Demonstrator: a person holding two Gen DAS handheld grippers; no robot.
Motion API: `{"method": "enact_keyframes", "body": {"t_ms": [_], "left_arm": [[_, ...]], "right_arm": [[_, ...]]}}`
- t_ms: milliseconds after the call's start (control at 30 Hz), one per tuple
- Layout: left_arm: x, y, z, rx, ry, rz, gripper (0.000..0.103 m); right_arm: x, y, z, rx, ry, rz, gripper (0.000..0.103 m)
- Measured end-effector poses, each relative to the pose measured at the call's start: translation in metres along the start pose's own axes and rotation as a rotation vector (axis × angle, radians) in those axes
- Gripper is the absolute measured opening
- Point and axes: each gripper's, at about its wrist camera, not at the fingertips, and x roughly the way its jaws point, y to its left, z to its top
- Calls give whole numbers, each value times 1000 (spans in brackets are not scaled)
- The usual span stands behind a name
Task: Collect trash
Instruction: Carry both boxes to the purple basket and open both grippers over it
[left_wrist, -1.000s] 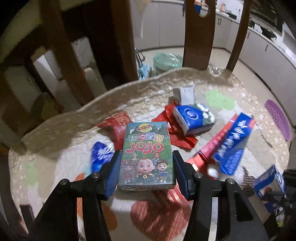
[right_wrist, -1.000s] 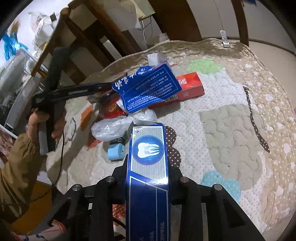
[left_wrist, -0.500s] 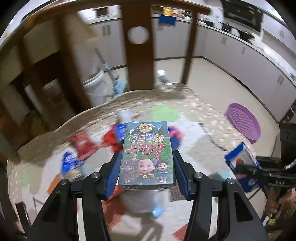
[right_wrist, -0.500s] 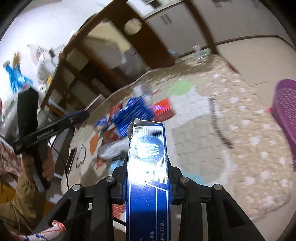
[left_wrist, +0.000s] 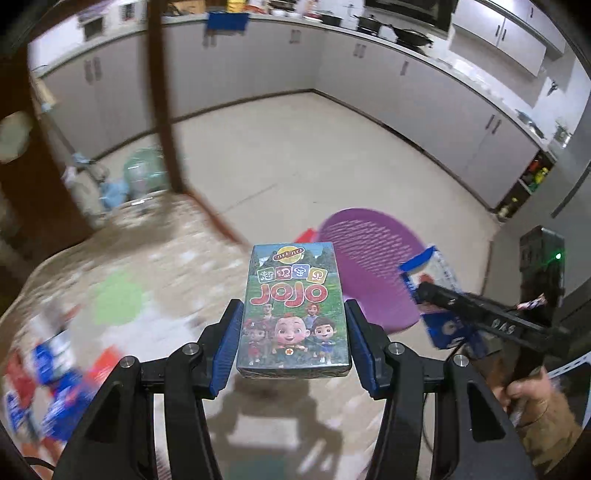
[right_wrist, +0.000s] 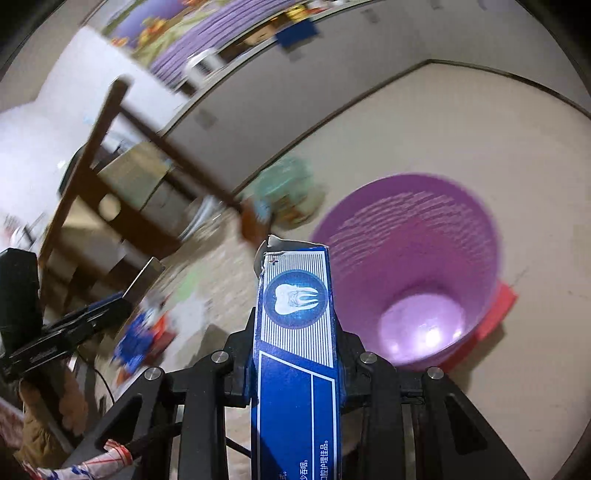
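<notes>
Two grippers each carry a piece of trash over the edge of a quilted table. On the left of the left wrist view, the rest of the litter lies blurred in red and blue near the table's edge, with a green patch on the cloth beside it. In the middle, the left gripper clamps a cartoon card box marked JOJO by its long sides, its blue pads pressed flat against the box at a middling width. Beyond the box, on the floor past the table's rim, stands a purple bin. To the right, the right gripper is nearly closed, squeezing a blue toothpaste carton with a tooth emblem, which juts forward with its torn end leading. From the right wrist view, the carton's tip overlaps the bin's near rim, and the bin's open mouth lies just to the right. A red object sits against the bin on its far right.
</notes>
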Motion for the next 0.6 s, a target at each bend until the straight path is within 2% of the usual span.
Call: {"method": "enact_keyframes", "body": {"t_ms": [267, 433, 600], "left_arm": [[75, -55, 36, 36, 67, -34, 53], [99, -64, 43, 40, 92, -34, 54], [103, -67, 48, 51, 73, -51, 56]], "right_arm": [[17, -37, 36, 14, -19, -91, 34], [34, -52, 42, 23, -5, -111, 34], [41, -61, 46, 30, -7, -120, 36]]}}
